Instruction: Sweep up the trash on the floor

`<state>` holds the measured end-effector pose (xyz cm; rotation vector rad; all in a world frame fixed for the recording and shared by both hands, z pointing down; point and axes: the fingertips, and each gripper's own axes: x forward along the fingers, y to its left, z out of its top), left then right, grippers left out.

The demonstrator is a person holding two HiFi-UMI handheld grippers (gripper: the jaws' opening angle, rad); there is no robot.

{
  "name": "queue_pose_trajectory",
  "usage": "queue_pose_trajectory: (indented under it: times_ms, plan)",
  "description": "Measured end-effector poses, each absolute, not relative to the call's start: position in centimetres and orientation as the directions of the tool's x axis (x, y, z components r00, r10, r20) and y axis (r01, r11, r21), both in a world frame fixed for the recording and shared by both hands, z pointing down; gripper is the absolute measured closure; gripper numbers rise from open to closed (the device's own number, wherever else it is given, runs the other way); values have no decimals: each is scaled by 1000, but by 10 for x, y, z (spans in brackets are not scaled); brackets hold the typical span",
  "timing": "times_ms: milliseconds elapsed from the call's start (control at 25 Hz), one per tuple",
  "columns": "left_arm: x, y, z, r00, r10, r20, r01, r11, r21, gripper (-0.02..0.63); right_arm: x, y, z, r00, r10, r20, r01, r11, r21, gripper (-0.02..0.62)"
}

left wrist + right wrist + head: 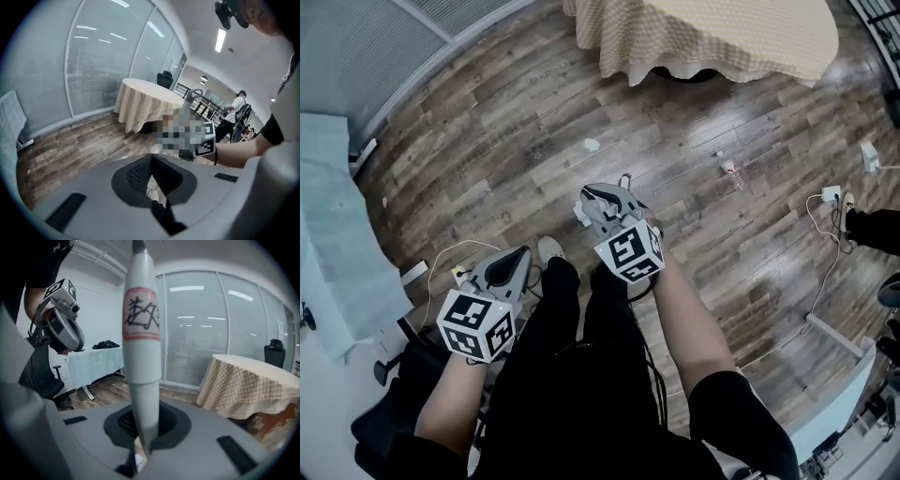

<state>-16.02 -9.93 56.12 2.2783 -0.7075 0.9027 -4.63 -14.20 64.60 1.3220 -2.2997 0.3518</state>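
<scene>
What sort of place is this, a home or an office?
Probably an office or lab room: glass partition walls with blinds, ceiling strip lights, a black office chair, plus a cloth-covered round table.

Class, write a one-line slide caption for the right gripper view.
Right gripper shut on a pale upright handle bearing a red-bordered label, checked-cloth round table behind at right.

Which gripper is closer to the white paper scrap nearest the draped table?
Right. The right gripper, holding a white handle, is just short of the paper scrap; the left gripper is farther back and to the left.
</scene>
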Motion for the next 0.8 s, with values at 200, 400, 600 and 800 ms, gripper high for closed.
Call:
queue_pose_trajectory:
  times_ms: [200, 400, 600, 800]
  plan:
    - [-175, -105, 549, 662, -259, 704, -631, -699, 336, 609, -53, -136, 645, -344, -755, 558, -894, 445, 51, 580]
    - [-186, -113, 534, 690, -270, 671, -623, -693, 362, 609, -37, -139, 636, -218, -764, 607, -940, 332, 81, 581]
    - [-194, -125, 524, 714, -288, 638, -622, -678, 391, 609, -36, -162, 603, -167, -794, 585, -962, 261, 81, 581]
    - [-213, -146, 518, 721, -319, 615, -639, -649, 413, 609, -42, -213, 576, -134, -816, 563, -963, 242, 121, 581]
